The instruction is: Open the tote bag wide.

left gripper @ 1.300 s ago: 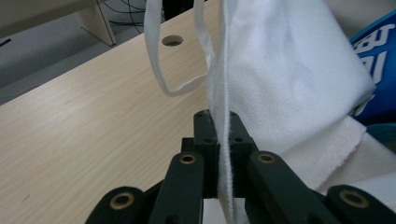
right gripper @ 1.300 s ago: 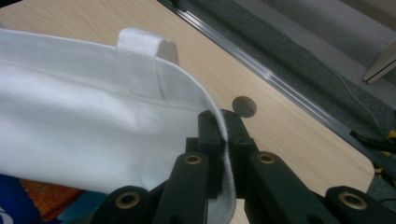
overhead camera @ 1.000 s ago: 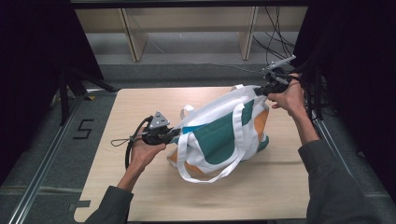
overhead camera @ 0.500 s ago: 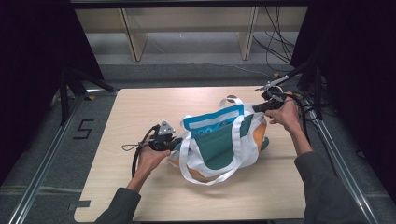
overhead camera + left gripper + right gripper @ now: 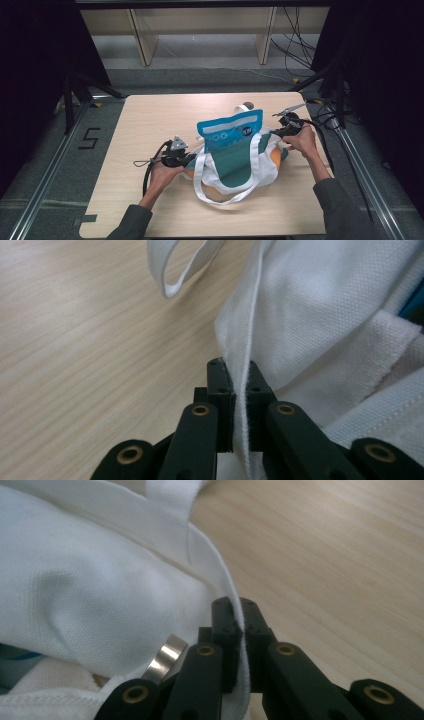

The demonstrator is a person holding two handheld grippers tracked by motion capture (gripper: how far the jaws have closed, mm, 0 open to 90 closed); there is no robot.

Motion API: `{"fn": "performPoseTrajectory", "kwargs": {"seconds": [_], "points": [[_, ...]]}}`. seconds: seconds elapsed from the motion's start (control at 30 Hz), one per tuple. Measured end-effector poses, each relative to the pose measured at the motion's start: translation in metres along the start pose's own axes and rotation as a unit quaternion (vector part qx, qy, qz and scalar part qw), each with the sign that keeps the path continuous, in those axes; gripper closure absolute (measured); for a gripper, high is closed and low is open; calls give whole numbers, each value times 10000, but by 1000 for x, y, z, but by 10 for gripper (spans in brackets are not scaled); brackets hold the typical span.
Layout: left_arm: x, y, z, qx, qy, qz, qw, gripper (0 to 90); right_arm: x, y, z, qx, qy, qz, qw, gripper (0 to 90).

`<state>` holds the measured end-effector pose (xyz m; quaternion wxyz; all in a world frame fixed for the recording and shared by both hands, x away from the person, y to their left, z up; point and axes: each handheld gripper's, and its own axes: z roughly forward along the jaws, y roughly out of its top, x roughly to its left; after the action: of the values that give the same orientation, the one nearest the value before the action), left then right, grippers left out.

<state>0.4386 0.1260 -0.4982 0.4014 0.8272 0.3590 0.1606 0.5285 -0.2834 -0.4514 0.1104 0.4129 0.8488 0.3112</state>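
Tote bag [image 5: 235, 160], white w/ teal and orange panels, lies on the table [image 5: 150, 115] between both tools. Left gripper [image 5: 239, 390] is closed on its white hem; right gripper [image 5: 239, 630] pinches the opposite edge, beside a metal ring [image 5: 165, 657]. Step looks like spreading or flattening the bag. Next probably: pull both edges apart evenly, w/o slip.

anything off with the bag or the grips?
Nothing damaged or spilled. The bag lies slumped on the table, one strap looping loose toward the person. Both grippers, left and right, pinch its white edge cleanly.
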Motion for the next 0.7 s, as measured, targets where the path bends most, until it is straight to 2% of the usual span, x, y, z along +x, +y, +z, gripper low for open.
{"fn": "performPoseTrajectory", "kwargs": {"seconds": [0.03, 0.07, 0.1, 0.13, 0.17, 0.2, 0.23, 0.27, 0.3, 0.33, 0.37, 0.4, 0.43, 0.47, 0.5, 0.63, 0.7], "points": [[0, 0, 0, -28, 23, 43, 10000, 857, 1, 2, -6, 26, -6, 24, 10000, 870], [2, 0, -2, 48, -60, 87, 9999, 857, 3, 5, -12, -18, -57, -3, 10000, 862], [1, 0, -1, -29, -107, -113, 9999, 858, 4, 8, -17, -175, -160, -46, 9997, 847], [2, 0, -2, -50, -86, -98, 9999, 857, 7, 12, -30, -100, -72, -29, 9999, 828], [3, 0, -2, -63, -94, -84, 9999, 857, 10, 15, -36, -299, -163, -26, 9994, 809], [2, 0, -2, -31, -100, -67, 9999, 857, 13, 18, -46, -305, -211, -3, 9993, 771], [3, 0, -3, 40, -73, 31, 10000, 857, 16, 21, -54, -445, -242, 5, 9987, 746], [1, 0, -2, 21, -65, -81, 9999, 857, 19, 22, -64, -574, -177, -63, 9982, 730], [2, 1, -2, 63, -84, -20, 9999, 857, 22, 24, -72, -707, -85, -249, 9971, 729], [4, 1, -2, 66, -99, 47, 9999, 857, 27, 24, -82, -741, 27, -250, 9969, 728], [4, 0, -3, 72, -118, 17, 9999, 857, 31, 25, -89, -909, 129, -337, 9952, 718], [3, 0, -3, 55, -109, -43, 9999, 857, 36, 25, -99, -843, 254, -453, 9951, 699], [3, 0, -3, 65, -105, -20, 9999, 857, 44, 25, -107, -889, 386, -471, 9942, 664], [2, 0, -2, -10, -96, -57, 9999, 857, 51, 25, -111, -971, 435, -576, 9926, 646], [2, 1, -1, -46, -69, -95, 9999, 857, 56, 26, -115, -914, 520, -653, 9923, 628], [2, 1, -3, -21, -86, -82, 9999, 855, 80, 25, -125, -870, 827, -897, 9887, 538], [3, 1, -3, -25, -127, -101, 9999, 854, 86, 25, -125, -838, 917, -1081, 9863, 518]]}}
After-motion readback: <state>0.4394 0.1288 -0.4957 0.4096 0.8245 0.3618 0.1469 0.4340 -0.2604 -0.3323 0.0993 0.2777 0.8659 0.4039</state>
